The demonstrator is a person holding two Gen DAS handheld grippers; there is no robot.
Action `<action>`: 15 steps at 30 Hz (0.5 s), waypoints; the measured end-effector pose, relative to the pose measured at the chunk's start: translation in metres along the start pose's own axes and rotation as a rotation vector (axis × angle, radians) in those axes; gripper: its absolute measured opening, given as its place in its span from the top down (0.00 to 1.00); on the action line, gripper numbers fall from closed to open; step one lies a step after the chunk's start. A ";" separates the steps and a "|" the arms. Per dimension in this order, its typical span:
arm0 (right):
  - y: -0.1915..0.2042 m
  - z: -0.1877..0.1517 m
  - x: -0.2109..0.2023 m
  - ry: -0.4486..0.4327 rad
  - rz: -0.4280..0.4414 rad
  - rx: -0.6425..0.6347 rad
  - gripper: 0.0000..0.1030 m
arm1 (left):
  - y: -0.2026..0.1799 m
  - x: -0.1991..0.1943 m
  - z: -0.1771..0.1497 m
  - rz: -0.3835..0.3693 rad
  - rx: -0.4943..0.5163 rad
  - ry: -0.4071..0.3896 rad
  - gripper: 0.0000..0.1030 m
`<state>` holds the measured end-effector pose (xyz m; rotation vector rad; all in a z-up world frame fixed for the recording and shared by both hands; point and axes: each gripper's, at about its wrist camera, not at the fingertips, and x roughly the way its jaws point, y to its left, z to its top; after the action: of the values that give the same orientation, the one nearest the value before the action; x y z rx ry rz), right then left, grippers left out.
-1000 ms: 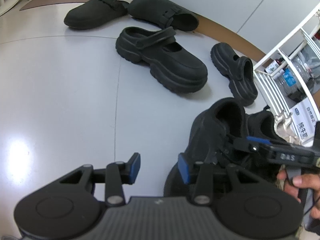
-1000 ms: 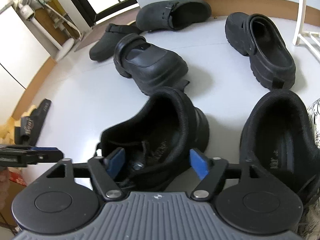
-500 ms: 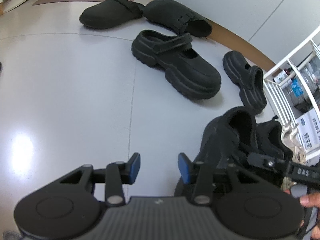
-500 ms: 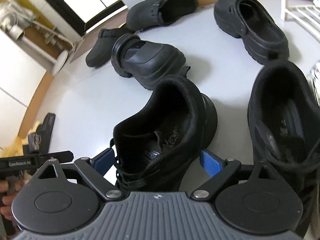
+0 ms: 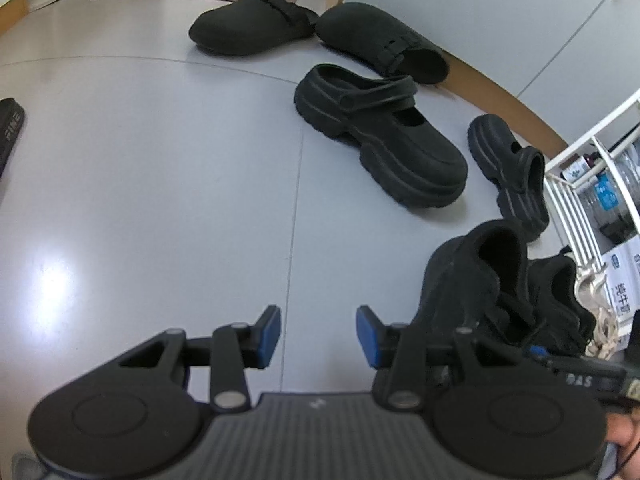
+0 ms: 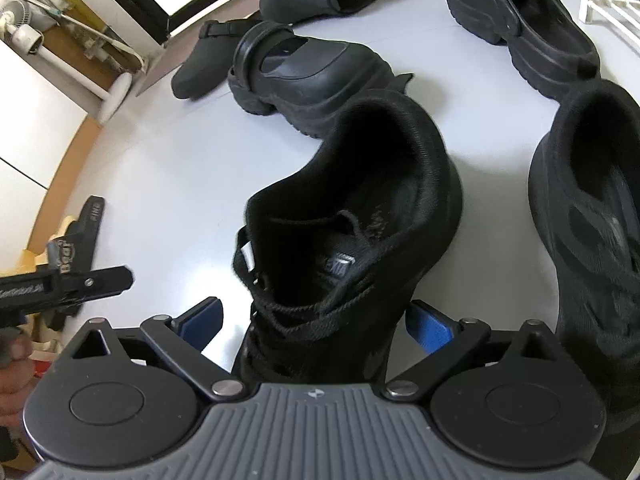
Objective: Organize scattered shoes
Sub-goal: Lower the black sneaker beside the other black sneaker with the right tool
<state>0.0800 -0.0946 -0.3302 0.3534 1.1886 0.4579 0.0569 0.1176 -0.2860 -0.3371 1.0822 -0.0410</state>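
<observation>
a white wire rack [image 5: 576,184] stands at the floor's right edge, holding bottles [image 5: 604,196] and a printed box [image 5: 624,280]. a white fan base [image 6: 116,92] sits by the brown skirting [image 6: 68,152] at the far left.

The floor [image 5: 160,200] is showing a smooth, glossy pale grey finish, throwing back a bright patch of light. The laced shoe [image 6: 352,216] is looking like matt black cloth, with woven laces and a soft padded collar. The chunky clog [image 5: 384,148] is appearing as moulded matt rubber or foam, ridged along its sole. The two flat clogs [image 5: 248,28] are looking dull and felt-like. The right hand-held gripper [image 6: 316,320] is showing matt black plastic, ribbed grey housing, blue pads and shiny metal rivets.
</observation>
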 end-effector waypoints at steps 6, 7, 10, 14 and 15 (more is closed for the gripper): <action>-0.012 -0.005 -0.002 0.025 -0.003 -0.020 0.30 | -0.004 0.001 -0.001 -0.005 0.005 0.001 0.57; -0.013 -0.005 -0.004 0.025 -0.005 -0.025 0.31 | -0.005 0.001 -0.001 -0.006 0.005 0.002 0.57; -0.018 -0.006 -0.008 0.025 -0.011 -0.040 0.35 | -0.007 0.002 -0.001 -0.005 0.013 0.005 0.57; -0.027 -0.011 -0.014 0.021 -0.019 -0.044 0.37 | -0.010 0.005 -0.002 0.001 0.018 0.013 0.57; -0.028 -0.012 -0.015 0.021 -0.019 -0.044 0.38 | -0.012 0.005 -0.002 0.000 0.020 0.014 0.57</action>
<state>0.0688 -0.1261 -0.3360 0.2993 1.1994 0.4713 0.0596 0.1051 -0.2880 -0.3194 1.0949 -0.0536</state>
